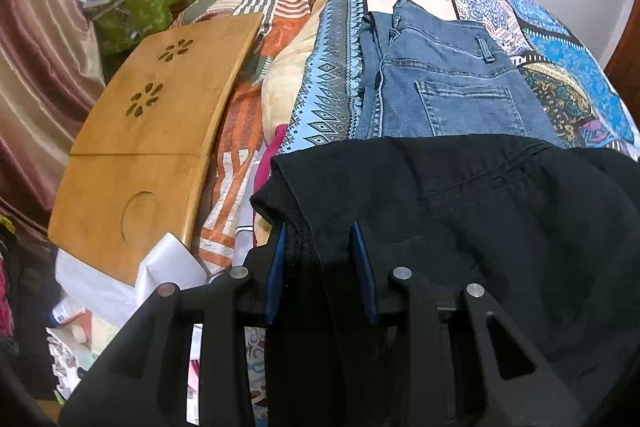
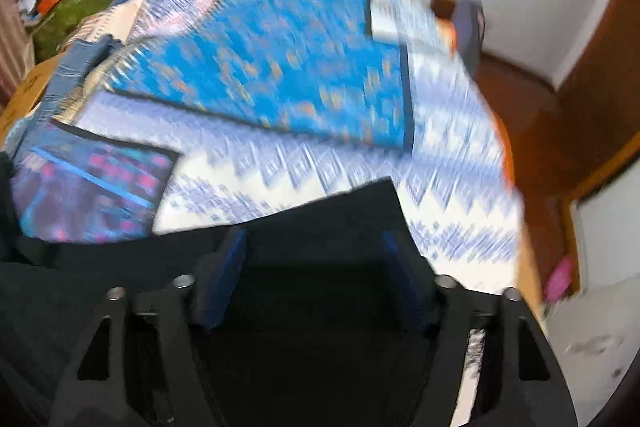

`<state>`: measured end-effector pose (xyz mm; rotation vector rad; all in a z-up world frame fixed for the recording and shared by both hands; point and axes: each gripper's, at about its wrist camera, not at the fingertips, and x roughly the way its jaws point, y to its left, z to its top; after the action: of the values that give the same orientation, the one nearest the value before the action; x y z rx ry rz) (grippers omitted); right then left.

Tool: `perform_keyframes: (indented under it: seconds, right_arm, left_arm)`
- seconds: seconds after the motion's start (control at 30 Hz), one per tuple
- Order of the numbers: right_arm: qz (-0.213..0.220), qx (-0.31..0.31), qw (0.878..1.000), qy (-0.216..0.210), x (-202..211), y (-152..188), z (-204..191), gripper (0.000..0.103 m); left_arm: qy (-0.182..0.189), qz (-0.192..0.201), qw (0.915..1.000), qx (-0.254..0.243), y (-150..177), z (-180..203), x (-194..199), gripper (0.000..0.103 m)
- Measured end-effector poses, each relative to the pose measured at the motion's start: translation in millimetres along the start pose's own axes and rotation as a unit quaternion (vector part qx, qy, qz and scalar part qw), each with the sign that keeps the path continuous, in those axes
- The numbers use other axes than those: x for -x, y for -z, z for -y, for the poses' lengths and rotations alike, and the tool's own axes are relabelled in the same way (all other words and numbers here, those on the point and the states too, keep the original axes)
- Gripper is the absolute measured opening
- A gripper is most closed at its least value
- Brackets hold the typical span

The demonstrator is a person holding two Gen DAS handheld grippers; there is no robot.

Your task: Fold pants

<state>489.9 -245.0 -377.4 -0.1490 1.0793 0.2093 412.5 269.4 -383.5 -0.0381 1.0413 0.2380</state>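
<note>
Between blue-padded left gripper [image 1: 322,259] jaws, narrowly parted: bunched edge of black cotton pants [image 1: 480,211], clamped. Across near edge of blue patchwork bedspread [image 1: 332,75], long axis left-right. Right gripper [image 2: 314,259] jaws wide over black cloth; grip unclear. Beyond: folded blue denim jeans [image 1: 448,87]; far left, bamboo lap tray [image 1: 160,131].

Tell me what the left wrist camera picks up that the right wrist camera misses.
Only the left view shows the wooden lap tray, the striped orange bedding under it, and the back pocket of the blue jeans, sharply. Only the right view, which is blurred, shows the brown wooden door and a pale floor. Both show the blue patchwork bedspread, the black pants nearest the camera, the green box and a claw: the left claw pinches black fabric, while the right claw gapes wide over it.
</note>
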Motion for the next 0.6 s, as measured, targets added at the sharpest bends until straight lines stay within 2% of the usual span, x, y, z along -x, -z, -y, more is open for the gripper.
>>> perform_keyframes:
  seconds: [0.03, 0.07, 0.1, 0.2, 0.23, 0.3, 0.5, 0.6]
  right_arm:
    - [0.013, 0.001, 1.0, 0.001, 0.2, 2.2, 0.9, 0.046]
    - [0.023, 0.01, 1.0, 0.01, 1.1, 2.7, -2.6, 0.017]
    - [0.029, 0.021, 0.999, 0.033, 1.0, 3.7, -7.2, 0.002]
    - [0.037, 0.049, 0.996, 0.069, -1.6, 9.6, -13.8, 0.0]
    - [0.042, 0.067, 0.992, 0.094, -2.2, 11.5, -15.1, 0.0]
    - [0.04, 0.077, 0.989, 0.116, -0.4, 11.9, -6.5, 0.0]
    - [0.021, 0.04, 0.987, 0.156, 5.7, 12.4, 36.9, 0.0]
    - [0.006, 0.02, 0.988, 0.15, 9.9, 13.7, 55.3, 0.0]
  left_arm:
    - [-0.013, 0.007, 0.9999, -0.007, 0.0, 2.7, 2.1, 0.023]
    - [-0.029, 0.013, 0.9994, -0.012, -0.5, 4.4, 3.8, 0.02]
    - [-0.039, 0.017, 0.999, -0.014, -0.8, 5.1, 4.8, 0.016]
    - [-0.035, 0.024, 0.9991, -0.009, -4.7, 3.5, 10.1, 0.01]
    - [-0.032, 0.027, 0.9991, -0.011, -5.7, 3.5, 12.1, 0.006]
    - [-0.025, 0.031, 0.9991, -0.012, -6.5, 3.2, 15.9, 0.005]
    - [-0.019, 0.028, 0.9994, 0.009, -2.4, -12.4, 25.8, 0.0]
    - [-0.031, 0.033, 0.9988, 0.018, 2.8, -27.3, 31.9, 0.0]
